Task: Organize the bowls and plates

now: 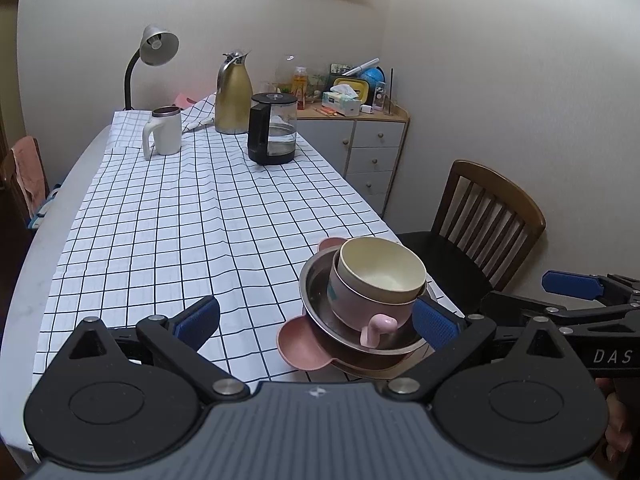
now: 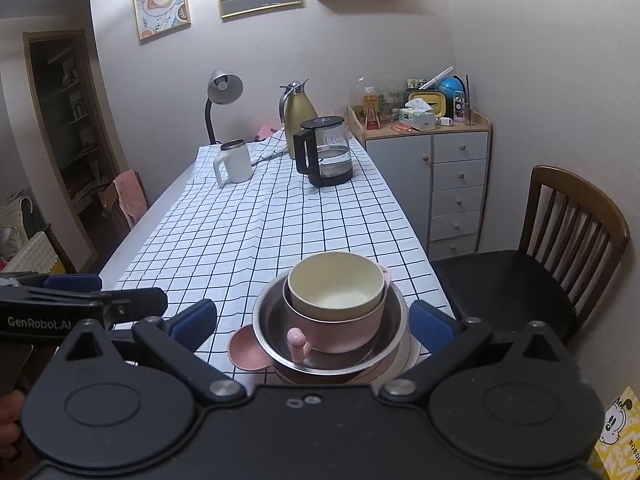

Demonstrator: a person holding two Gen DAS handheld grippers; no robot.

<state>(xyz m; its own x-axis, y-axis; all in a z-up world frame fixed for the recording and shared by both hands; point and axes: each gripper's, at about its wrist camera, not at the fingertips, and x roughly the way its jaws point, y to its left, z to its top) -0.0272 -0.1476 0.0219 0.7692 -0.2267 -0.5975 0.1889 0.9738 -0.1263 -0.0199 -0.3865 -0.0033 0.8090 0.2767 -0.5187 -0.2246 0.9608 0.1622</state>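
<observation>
A stack of dishes stands near the table's front right edge. A cream bowl (image 1: 382,270) (image 2: 335,284) sits in a pink handled bowl (image 1: 360,308) (image 2: 340,330), inside a steel bowl (image 1: 316,280) (image 2: 268,312), on a pink eared plate (image 1: 298,344) (image 2: 244,350). My left gripper (image 1: 316,320) is open and empty, with the stack by its right finger. My right gripper (image 2: 312,320) is open and empty, its fingers on either side of the stack. Each gripper shows at the edge of the other's view.
The checked tablecloth (image 1: 180,220) covers the table. At the far end stand a white mug (image 1: 162,130), a glass kettle (image 1: 274,128), a gold thermos jug (image 1: 233,92) and a desk lamp (image 1: 154,46). A wooden chair (image 1: 480,220) stands to the right, a drawer cabinet (image 1: 372,152) beyond.
</observation>
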